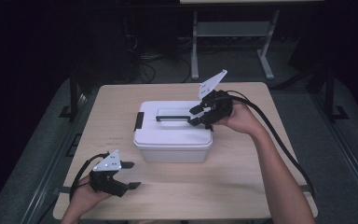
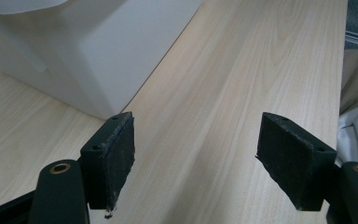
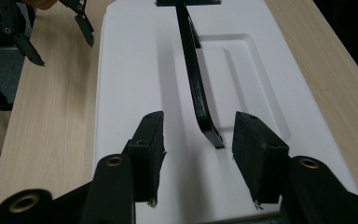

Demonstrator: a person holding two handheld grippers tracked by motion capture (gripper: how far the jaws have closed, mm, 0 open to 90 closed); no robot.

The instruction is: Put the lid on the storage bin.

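A white plastic box (image 1: 172, 135) with a lid and a black carrying handle (image 1: 172, 117) stands in the middle of the wooden table (image 1: 242, 168). My right gripper (image 1: 194, 116) hovers over the right end of the lid, pointing left. In the right gripper view its jaws (image 3: 198, 140) stand open on either side of the handle's near end (image 3: 196, 84), with the pads clear of it. My left gripper (image 1: 133, 175) rests low at the table's front left, open and holding nothing. The box's corner (image 2: 102, 51) lies just ahead of it, a short gap away.
A black latch (image 1: 139, 121) sits on the box's left end. Bare tabletop lies in front of the box and to its right. Beyond the table's far edge are a dark floor, cables and a metal stand (image 1: 195, 42).
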